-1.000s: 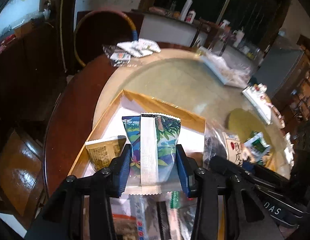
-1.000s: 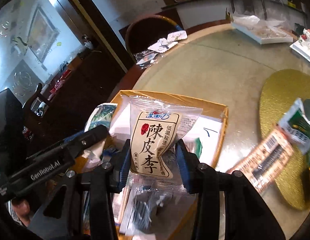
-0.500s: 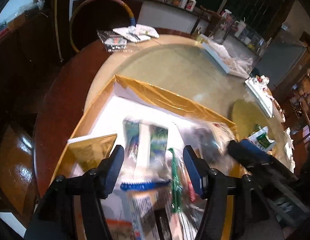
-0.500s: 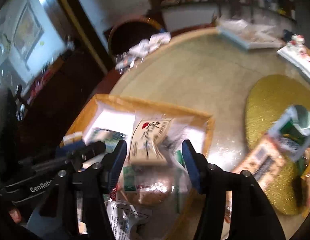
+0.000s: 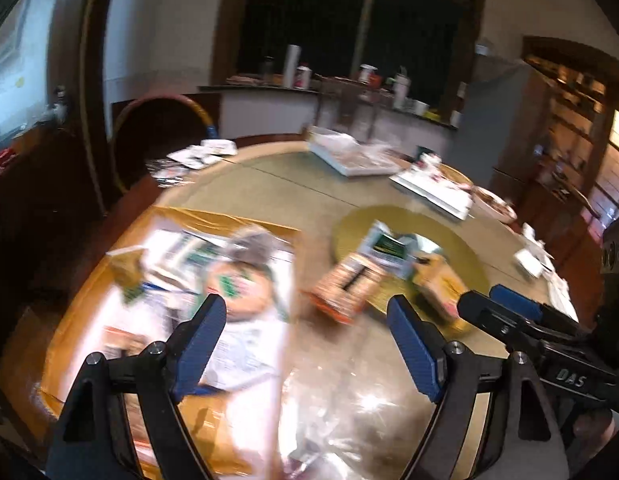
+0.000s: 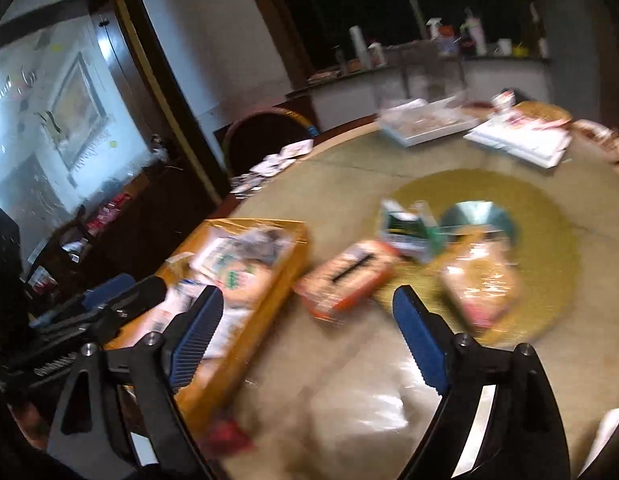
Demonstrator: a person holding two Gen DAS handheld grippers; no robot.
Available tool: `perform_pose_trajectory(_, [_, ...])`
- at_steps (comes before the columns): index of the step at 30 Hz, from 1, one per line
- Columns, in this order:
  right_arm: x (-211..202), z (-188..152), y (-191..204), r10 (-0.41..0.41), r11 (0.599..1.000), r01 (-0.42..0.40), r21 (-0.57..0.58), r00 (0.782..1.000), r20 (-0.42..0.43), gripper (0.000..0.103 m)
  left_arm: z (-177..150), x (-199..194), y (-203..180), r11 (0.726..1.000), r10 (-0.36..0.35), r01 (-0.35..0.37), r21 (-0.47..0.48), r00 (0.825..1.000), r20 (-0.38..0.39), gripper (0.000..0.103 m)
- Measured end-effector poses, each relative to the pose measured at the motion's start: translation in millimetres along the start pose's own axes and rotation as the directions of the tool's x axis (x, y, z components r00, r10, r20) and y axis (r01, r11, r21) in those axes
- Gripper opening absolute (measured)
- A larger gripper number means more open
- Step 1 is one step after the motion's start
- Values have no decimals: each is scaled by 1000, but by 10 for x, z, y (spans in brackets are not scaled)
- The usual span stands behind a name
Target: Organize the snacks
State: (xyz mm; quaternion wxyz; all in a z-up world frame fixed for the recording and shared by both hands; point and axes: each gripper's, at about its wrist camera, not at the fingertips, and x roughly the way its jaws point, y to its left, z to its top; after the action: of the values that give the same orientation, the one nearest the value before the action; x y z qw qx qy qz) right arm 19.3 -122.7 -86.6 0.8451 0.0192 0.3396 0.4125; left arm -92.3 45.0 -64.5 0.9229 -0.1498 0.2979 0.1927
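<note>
Both my left gripper (image 5: 307, 330) and right gripper (image 6: 305, 326) have their fingers spread wide, holding nothing. Just ahead on the round glass-topped bench (image 6: 337, 184) lies the orange flat snack packet (image 6: 345, 276), beside the shallow orange cardboard tray (image 6: 245, 320) of sorted packets. It looks light, crinkly and slippery; I'd pinch a sealed edge. Farther off, a green-and-white pouch (image 6: 405, 228) rests on the gold round mat (image 6: 549, 248).

Lower right of the left wrist view: the letters "DAS" stand in white on the black body of the right claw (image 5: 509, 312) (perhaps part of a longer word). Snack packet print is too blurred to read.
</note>
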Motion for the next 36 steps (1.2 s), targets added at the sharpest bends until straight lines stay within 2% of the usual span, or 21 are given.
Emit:
perform_pose_trajectory(5, [-171,-91,-240,-83,997,83,1,997,-7,87,-72,161,-248,1000,-14,15,10,998,-62,83])
perform_pose_trajectory(14, [-160,-50,-412,-82,997,82,-4,997,-6,87,-48,247,-404,1000,9,-7,27,997,-78,83])
perform_pose_trajectory(19, [35,32,-604,-73,997,72,-11,996,-48,87,0,291,-414,999,16,-14,34,997,-79,83])
perform_pose_trajectory(23, [231,167,-966,-85,994,90,63,994,-74,87,38,382,-418,998,27,-23,52,996,-89,83])
perform_pose_trajectory(25, [428,247,-1182,-76,987,89,130,992,-102,87,59,422,-401,998,28,-22,57,995,-95,83])
perform_pose_trajectory(29, [859,316,-1398,-86,978,117,172,981,-176,87,98,540,-364,997,24,-15,77,992,-121,83])
perform_pose_trajectory(31, [989,331,-1432,-93,977,129,171,975,-200,87,113,620,-327,996,18,-6,86,990,-143,83])
perform_pose_trajectory(33, [1119,330,-1427,-63,979,106,176,970,-234,87,135,693,-300,996,21,-6,92,987,-162,83])
perform_pose_trajectory(36, [1244,250,-1325,-90,985,127,118,956,-280,88,186,792,-266,995,12,7,100,982,-190,83])
